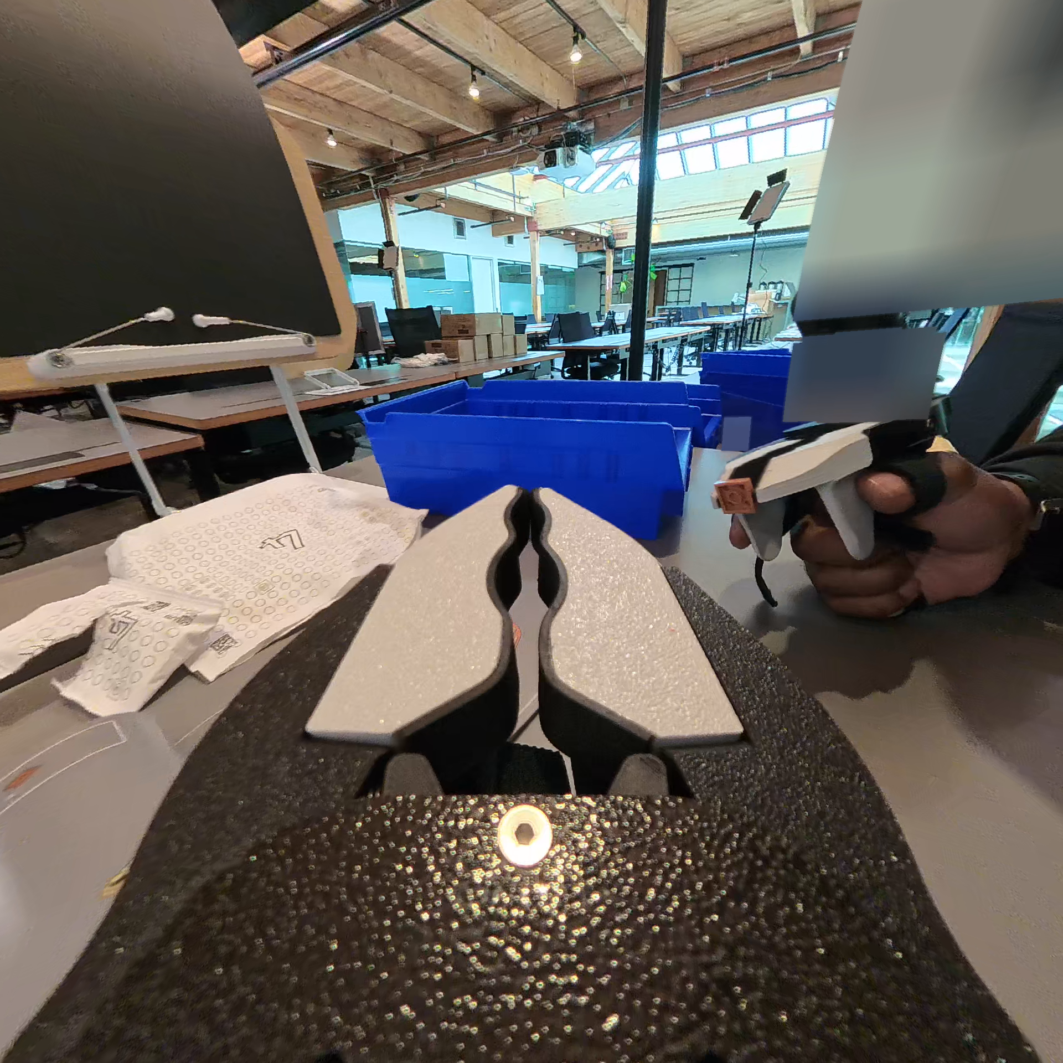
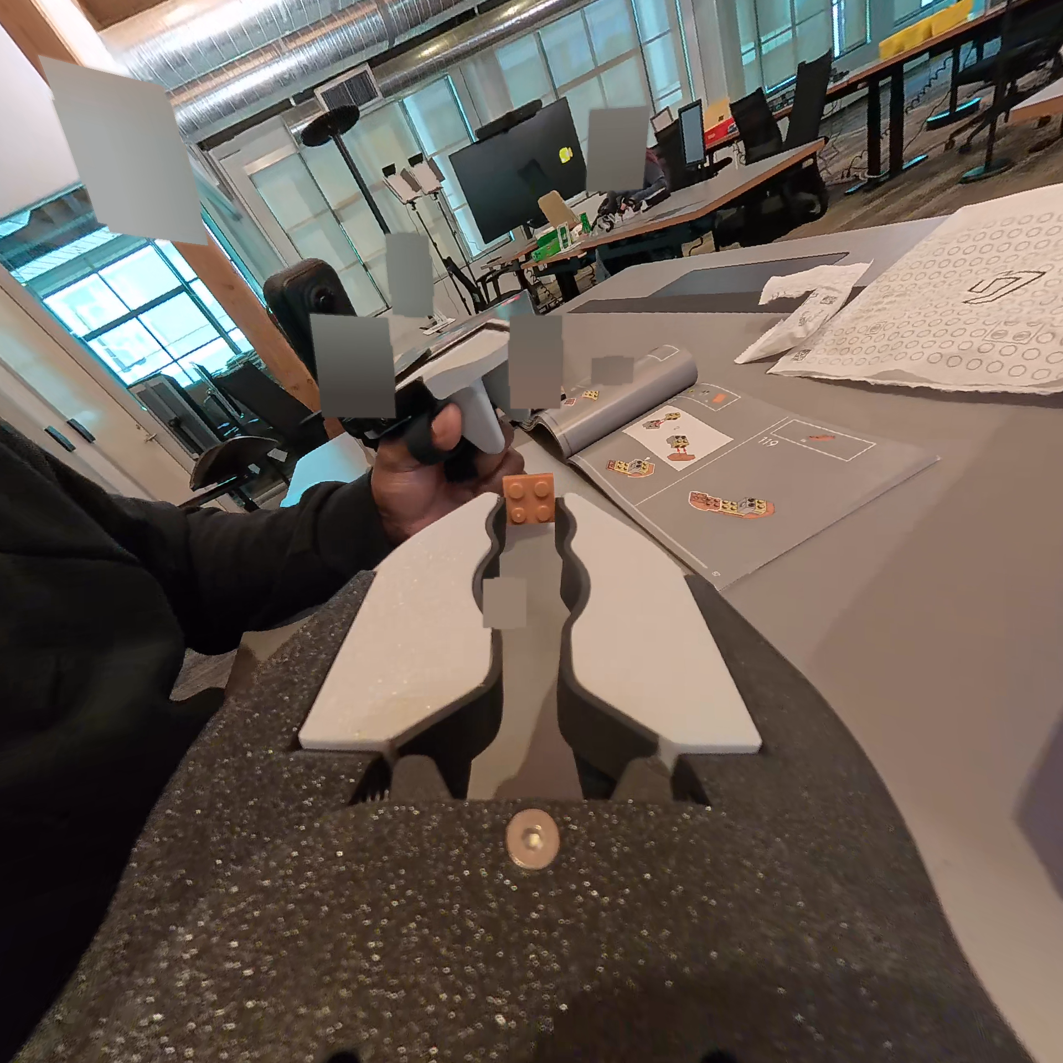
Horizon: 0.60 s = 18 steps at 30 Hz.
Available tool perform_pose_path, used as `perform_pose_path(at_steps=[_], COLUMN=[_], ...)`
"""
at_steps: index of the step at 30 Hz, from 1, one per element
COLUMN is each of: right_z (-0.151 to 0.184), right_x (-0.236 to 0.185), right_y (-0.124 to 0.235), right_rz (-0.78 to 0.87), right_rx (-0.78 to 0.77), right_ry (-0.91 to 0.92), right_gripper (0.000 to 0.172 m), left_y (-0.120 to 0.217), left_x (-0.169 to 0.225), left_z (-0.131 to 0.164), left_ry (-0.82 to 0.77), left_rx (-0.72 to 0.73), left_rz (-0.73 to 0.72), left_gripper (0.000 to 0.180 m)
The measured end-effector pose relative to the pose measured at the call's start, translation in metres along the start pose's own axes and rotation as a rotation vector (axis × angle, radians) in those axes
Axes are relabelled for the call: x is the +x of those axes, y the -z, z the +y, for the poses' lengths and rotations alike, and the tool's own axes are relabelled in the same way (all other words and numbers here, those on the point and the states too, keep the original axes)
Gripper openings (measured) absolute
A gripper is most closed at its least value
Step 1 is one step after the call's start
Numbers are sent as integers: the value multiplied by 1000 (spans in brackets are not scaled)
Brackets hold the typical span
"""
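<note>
My right gripper [image 2: 529,506] is shut on a small tan square plate with studs [image 2: 529,498], held by its sides above the grey table [image 2: 863,633]. The same plate [image 1: 735,494] shows at the right gripper's tips in the left wrist view, underside facing me. My left gripper [image 1: 529,496] is shut with nothing between its fingertips, just in front of a blue bin [image 1: 535,454]. In the right wrist view the left gripper's grey handle [image 2: 480,417] sits in a hand [image 2: 420,489] just behind the plate.
An open instruction booklet [image 2: 736,460] lies on the table right of the plate. White paper bags printed with circles [image 1: 259,552] lie left of the left gripper, also in the right wrist view [image 2: 949,322]. More blue bins [image 1: 748,385] stand behind. A tablet on a white stand [image 1: 144,201] rises at the left. One gripper's finger ends stand about 11 cm off the other's.
</note>
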State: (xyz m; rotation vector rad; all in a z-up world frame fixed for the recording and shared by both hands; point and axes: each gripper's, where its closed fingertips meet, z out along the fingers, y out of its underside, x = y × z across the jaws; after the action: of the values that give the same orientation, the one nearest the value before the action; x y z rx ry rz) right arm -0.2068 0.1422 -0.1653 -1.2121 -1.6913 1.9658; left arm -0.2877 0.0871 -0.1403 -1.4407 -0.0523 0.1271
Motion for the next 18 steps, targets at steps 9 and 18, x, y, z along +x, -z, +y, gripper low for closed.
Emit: perform_pose_path(at_steps=[9,18], right_z=[2,2], right_x=[-1,0], right_y=[0,0], right_rz=[-8,-17], right_rx=[-17,-19], right_ry=[-1,-21], right_gripper=[16,16], left_y=[-1,2], left_x=[4,4], left_z=[-1,-1], left_ry=[12,18], left_rx=[12,9], left_rz=[37,43], left_gripper=[0,0])
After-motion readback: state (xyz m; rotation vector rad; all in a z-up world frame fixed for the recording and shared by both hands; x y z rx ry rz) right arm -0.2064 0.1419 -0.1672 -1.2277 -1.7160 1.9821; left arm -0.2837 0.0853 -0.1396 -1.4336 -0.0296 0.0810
